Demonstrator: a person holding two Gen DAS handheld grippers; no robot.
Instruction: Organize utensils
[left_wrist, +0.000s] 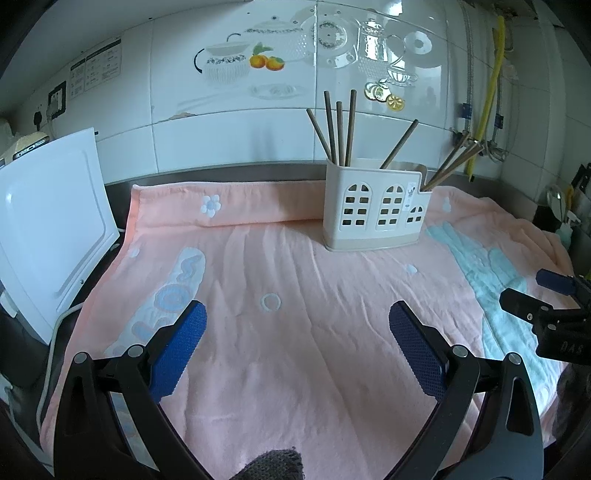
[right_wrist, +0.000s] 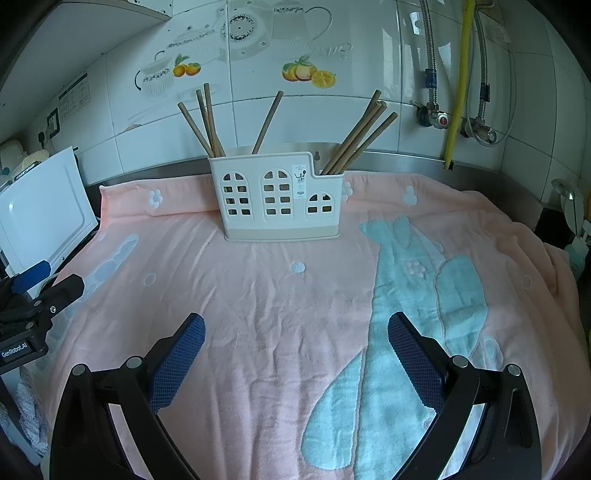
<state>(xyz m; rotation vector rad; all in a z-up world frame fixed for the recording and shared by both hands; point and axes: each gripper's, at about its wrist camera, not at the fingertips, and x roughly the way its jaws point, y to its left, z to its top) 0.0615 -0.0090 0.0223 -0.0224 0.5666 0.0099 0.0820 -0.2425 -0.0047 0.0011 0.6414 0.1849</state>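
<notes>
Wooden chopsticks (right_wrist: 207, 122) stand near-upright, tips down, fanning outward in the cream utensil holder (right_wrist: 279, 199), while left gripper (left_wrist: 297, 345) and right gripper (right_wrist: 295, 350) gape wide, empty.

A dark counter (right_wrist: 406, 160) carries a pink towel (right_wrist: 277, 314) that covers nearly all of it; only a dark strip shows behind the towel, along the tiled wall. A cream holder (right_wrist: 280, 199) stands upright on the towel, near its back edge. Left of the holder, off the towel's left edge, a white board (left_wrist: 51, 229) leans tilted. The towel in front of the holder is bare.
</notes>
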